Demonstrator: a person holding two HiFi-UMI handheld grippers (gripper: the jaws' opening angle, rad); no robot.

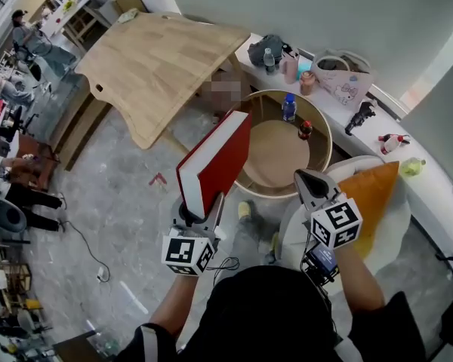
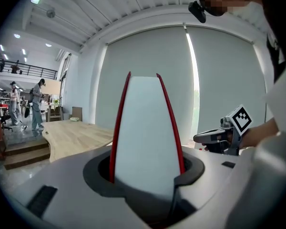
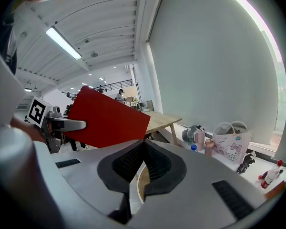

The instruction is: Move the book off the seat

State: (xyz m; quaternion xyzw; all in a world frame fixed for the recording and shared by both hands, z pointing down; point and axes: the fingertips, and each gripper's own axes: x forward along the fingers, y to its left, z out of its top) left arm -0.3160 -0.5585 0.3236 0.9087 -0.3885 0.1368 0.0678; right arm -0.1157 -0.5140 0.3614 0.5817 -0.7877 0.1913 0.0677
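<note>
**Book clamped in left hand-held gripper, off the seat**

Left hand-held gripper: jaws are closed on the lower end of the red book. The book sticks out ahead of the jaws, tilted, in the air, with its white page edge facing back at the gripper.

Right hand-held gripper: just right of the left one, jaw tips together, nothing between them.

The seat with its orange cushion lies below and right of the right hand-held gripper, apart from the book. A round wooden table carrying bottles sits ahead of both. The counter is further ahead.
</note>
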